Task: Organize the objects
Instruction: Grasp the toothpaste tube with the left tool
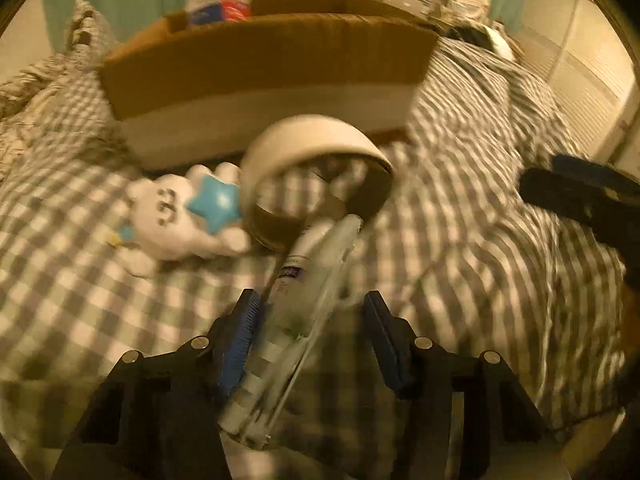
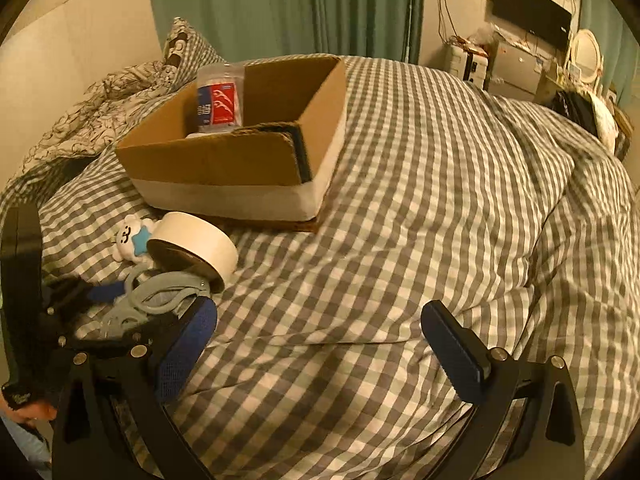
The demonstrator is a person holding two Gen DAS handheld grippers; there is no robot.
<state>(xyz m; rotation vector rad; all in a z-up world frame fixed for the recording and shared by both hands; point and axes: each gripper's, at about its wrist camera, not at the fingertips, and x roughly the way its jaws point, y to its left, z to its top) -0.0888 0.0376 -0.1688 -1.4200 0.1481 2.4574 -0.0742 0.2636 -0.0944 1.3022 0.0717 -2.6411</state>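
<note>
**Left claw closing in on the clear tube**

Landmark: cardboard box [image 2: 240, 160] on the checked bed [image 2: 400, 240].

- Nearest: left claw [image 1: 310, 344] straddles a clear tube [image 1: 296, 320] lying on the bed, well short of the box. Left pad looks to touch it; right pad stands clear, so no grip yet (view blurred).
- Right claw [image 2: 316, 348]: jaws wide apart, nothing between, over bare bedding.
- Closer to the box: tape roll [image 1: 316, 172], its rim at the tube's far tip; plush toy [image 1: 180, 216] beside it.
- In the box: a jar [image 2: 219, 100].

Advice: centre on the tube, squeeze mid-length, lift straight, or the tape may get knocked.
</note>
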